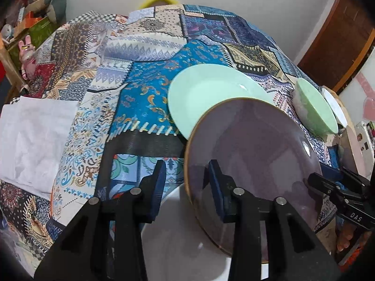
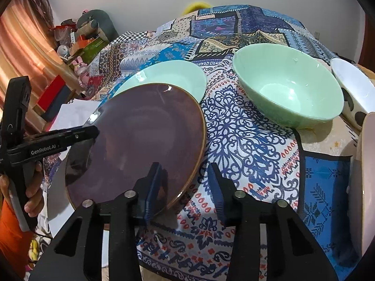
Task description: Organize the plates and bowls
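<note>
- Left wrist view: the purple plate [image 1: 253, 164] is tilted, its left rim between my left gripper [image 1: 187, 185] fingers; whether the pads press on it I cannot tell.
- Right wrist view: the plate's right rim sits between my right gripper [image 2: 185, 187] fingers; the left pad looks against the face, the right one stands apart, so I cannot call this a grasp.
- So the plate spans between both hands, one rim edge at each; neither hand is nearer.
- The mint plate [image 2: 168, 77] lies just behind on the table [image 2: 246, 140], partly covered by the purple one. A white plate [image 1: 178, 241] lies under its near edge.
- The mint bowl [image 2: 288, 89] and spotted bowl [image 2: 356, 93] stand to the right, a pink plate [image 2: 365, 187] at the right edge.
- I judge that swinging right risks the mint bowl.
</note>
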Demonstrator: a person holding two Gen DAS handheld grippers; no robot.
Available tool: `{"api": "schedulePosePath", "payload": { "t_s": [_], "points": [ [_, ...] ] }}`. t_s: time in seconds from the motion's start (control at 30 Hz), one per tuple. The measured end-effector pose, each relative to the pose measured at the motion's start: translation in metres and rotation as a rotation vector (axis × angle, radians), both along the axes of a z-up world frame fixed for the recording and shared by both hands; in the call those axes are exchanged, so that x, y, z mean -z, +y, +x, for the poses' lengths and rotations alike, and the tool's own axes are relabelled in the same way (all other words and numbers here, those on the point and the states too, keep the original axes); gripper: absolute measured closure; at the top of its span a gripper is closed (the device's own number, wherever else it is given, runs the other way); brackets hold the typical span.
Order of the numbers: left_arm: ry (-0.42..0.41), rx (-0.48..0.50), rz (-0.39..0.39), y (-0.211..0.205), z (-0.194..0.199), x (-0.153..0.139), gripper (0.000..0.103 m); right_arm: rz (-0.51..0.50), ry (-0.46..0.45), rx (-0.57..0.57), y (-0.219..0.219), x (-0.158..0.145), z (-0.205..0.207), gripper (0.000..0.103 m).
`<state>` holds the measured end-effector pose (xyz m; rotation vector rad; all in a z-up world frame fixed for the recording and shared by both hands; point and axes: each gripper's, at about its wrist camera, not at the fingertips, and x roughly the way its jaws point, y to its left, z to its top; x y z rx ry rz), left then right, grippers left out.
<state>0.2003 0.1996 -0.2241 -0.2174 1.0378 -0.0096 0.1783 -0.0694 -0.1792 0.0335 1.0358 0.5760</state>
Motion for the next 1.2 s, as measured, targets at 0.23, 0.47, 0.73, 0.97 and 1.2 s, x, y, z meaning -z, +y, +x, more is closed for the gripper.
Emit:
{"api": "schedulePosePath", "payload": {
  "t_s": [0.23, 0.47, 0.73, 0.97, 1.2],
  "points": [
    [0.031, 0.042, -0.039, -0.007, 0.010, 0.003, 0.066, 0.018, 0.007, 0.004, 0.001, 0.001, 0.003, 0.079],
    [0.037, 0.009, -0.040, -0.008, 0.009, 0.002, 0.067, 0.020, 0.000, 0.006, 0.002, -0.001, 0.002, 0.079],
    [0.037, -0.009, -0.005, -0.016, -0.001, -0.004, 0.068, 0.038, 0.010, 0.020, -0.007, -0.004, 0.000, 0.079],
    [0.034, 0.001, -0.024, -0.026, -0.015, -0.011, 0.068, 0.059, -0.011, 0.035, -0.018, -0.016, -0.006, 0.079],
    [-0.013, 0.009, -0.023, -0.041, -0.034, -0.034, 0.068, 0.080, -0.028, 0.054, -0.033, -0.027, -0.017, 0.079]
  ]
}}
